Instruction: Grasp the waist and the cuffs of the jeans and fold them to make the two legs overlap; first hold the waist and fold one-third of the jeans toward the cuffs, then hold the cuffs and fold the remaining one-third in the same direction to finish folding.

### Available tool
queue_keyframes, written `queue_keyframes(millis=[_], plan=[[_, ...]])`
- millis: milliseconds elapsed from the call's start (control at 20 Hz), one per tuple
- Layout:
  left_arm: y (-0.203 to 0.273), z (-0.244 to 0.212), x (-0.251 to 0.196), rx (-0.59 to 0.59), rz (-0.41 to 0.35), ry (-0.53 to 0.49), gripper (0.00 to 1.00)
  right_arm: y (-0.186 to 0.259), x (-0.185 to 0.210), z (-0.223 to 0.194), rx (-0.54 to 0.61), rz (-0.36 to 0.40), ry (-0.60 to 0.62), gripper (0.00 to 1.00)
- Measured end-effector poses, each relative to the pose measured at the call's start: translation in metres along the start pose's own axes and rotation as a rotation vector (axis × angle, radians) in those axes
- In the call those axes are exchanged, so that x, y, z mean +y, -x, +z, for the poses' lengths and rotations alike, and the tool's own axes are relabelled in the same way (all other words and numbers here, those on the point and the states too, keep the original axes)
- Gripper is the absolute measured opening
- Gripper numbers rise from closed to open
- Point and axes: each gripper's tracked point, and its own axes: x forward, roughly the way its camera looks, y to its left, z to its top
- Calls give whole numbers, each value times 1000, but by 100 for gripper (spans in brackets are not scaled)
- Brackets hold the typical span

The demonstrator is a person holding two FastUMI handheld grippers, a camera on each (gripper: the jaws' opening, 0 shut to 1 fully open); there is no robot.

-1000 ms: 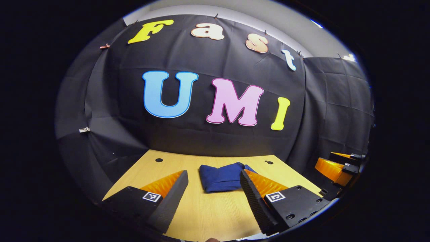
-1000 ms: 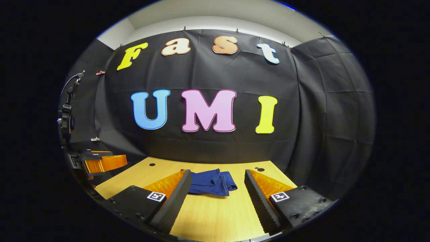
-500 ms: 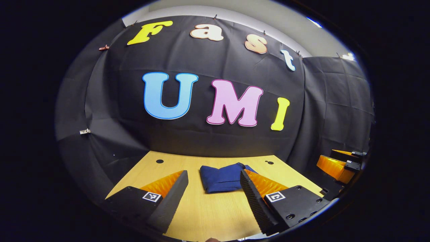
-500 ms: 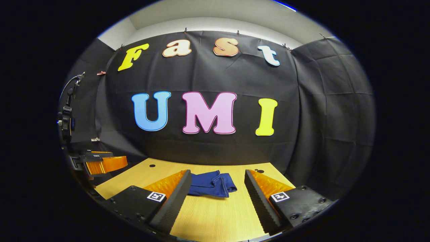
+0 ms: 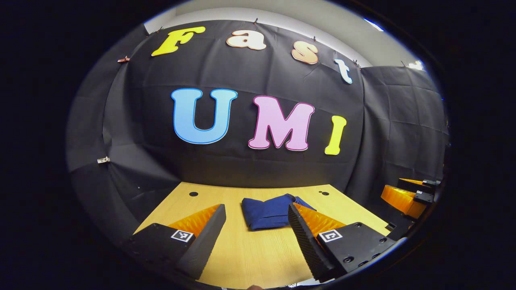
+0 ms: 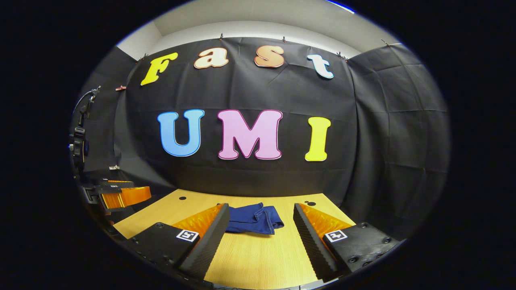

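Jeans lie folded in a compact dark-blue bundle on the wooden table, toward the far half of the top and near the black cloth wall. In the left gripper view the bundle shows a smooth folded face, its right end partly hidden behind the right-hand finger. In the right gripper view the jeans show layered edges with light stitching (seams and folds visible, waist and cuffs not separable from here).

Left gripper: fingers spread wide, nothing between them, held above the near part of the table, apart from the bundle. Right gripper: fingers likewise wide apart and holding nothing, with the jeans lying farther off in the gap between the fingertips, not touched.

Right gripper also appears at the right edge of the left gripper view, off the table's right side. Left gripper appears at the left edge of the right gripper view, off the table's left side. Small dark holes mark the table's far corners.
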Motion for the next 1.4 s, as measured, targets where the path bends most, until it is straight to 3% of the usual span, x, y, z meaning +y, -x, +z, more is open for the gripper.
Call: queue_keyframes(millis=[1400], plan=[[15,-13,15,13,21,-20,97,8,11,-2,10,26,20,96]])
